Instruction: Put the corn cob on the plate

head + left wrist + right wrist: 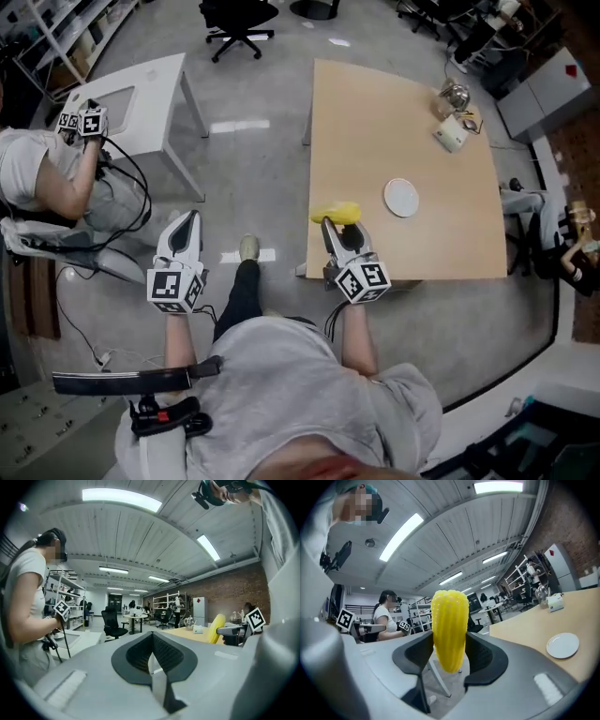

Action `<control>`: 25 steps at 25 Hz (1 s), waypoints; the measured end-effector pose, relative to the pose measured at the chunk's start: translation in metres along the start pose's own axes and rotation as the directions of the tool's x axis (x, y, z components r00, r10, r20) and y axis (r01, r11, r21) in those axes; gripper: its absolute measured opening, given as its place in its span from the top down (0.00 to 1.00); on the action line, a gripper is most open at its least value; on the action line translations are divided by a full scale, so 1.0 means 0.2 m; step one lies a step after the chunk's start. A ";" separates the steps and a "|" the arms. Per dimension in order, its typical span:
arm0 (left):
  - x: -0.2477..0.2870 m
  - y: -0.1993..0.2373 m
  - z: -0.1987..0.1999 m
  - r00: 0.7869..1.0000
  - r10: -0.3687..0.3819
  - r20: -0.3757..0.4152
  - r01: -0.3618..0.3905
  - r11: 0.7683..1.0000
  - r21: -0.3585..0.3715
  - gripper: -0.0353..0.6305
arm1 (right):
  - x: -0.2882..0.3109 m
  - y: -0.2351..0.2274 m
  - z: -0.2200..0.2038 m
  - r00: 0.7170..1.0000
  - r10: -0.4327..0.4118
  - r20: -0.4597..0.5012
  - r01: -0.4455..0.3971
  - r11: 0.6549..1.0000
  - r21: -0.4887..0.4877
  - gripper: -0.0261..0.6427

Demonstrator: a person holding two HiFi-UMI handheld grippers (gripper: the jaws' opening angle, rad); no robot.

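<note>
"Corn cob first: where is it?" the second inspector asks.

"Pinched in my right gripper. Both pads press on its lower half. It stands upright between them, with its rounded tip above the jaws. In the head view it lies crosswise at the jaw tips, over the near left edge of the table. Whether it touches the wood, I cannot tell."

"Containers?"

"One plate, white and round, flat on the table. It lies to the right of the cob and apart from it, and its whole white face shows. At the table's far right corner stand a metal kettle and a small white box, just beside each other."

"Your right hand's pose?"

"My forearm runs straight out from my body. The gripper points ahead, about level, with its marker cube at the end nearest me."

"And the left?"

"My left gripper is out over the floor, left of the table and well apart from the cob and the plate. Its jaws are pressed together with nothing between them. It points ahead, about level, toward a white desk. Another person beside that desk holds a gripper of their own."
</note>
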State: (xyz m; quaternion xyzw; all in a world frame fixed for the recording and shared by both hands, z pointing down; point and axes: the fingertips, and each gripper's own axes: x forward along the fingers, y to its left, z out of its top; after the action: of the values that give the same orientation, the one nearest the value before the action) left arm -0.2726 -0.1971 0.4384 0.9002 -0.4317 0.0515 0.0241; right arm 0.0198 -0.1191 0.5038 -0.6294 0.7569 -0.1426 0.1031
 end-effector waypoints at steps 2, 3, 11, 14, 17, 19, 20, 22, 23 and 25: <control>0.15 0.00 0.00 0.998 -0.055 -0.003 0.055 0.999 0.003 0.92 | 0.02 -0.07 0.02 0.999 -0.052 0.014 0.052 0.999 0.000 0.63; 0.23 0.00 0.01 0.996 -0.087 -0.007 0.087 0.996 0.006 0.92 | 0.03 -0.11 0.03 0.996 -0.084 0.023 0.084 0.996 0.001 0.63; 0.96 -0.14 0.02 0.937 -0.347 -0.043 0.348 0.937 0.035 0.92 | 0.08 -0.53 0.08 0.938 -0.341 0.067 0.338 0.940 0.048 0.63; 1.18 -0.21 0.01 0.902 -0.427 -0.062 0.430 0.902 0.040 0.92 | 0.07 -0.65 0.08 0.901 -0.428 0.071 0.424 0.903 0.064 0.64; 1.35 -0.31 -0.04 0.857 -0.506 -0.095 0.511 0.859 0.024 0.92 | 0.03 -0.75 0.07 0.858 -0.507 0.080 0.502 0.861 0.084 0.63; 1.44 -0.40 -0.08 0.824 -0.555 -0.116 0.560 0.828 0.016 0.92 | 0.00 -0.80 0.06 0.828 -0.555 0.082 0.548 0.831 0.092 0.64; 1.48 -0.44 -0.11 0.808 -0.575 -0.126 0.581 0.814 0.011 0.92 | -0.02 -0.83 0.05 0.814 -0.575 0.080 0.568 0.818 0.092 0.64; 1.54 -0.52 -0.16 0.777 -0.612 -0.146 0.619 0.785 0.004 0.92 | -0.06 -0.88 0.03 0.789 -0.610 0.071 0.605 0.792 0.085 0.64; 1.56 -0.57 -0.18 0.761 -0.630 -0.156 0.638 0.770 0.003 0.92 | -0.09 -0.91 0.02 0.777 -0.626 0.067 0.622 0.779 0.080 0.64; 1.60 -0.66 -0.23 0.729 -0.662 -0.176 0.673 0.740 0.004 0.92 | -0.14 -0.98 0.01 0.752 -0.657 0.060 0.653 0.754 0.070 0.64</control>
State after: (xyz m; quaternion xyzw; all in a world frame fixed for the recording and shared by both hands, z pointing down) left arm 0.0263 -0.3587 0.5208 0.9880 -0.0741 0.1274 0.0456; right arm 0.2061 -0.1251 0.5683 -0.8573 0.4805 -0.1607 0.0912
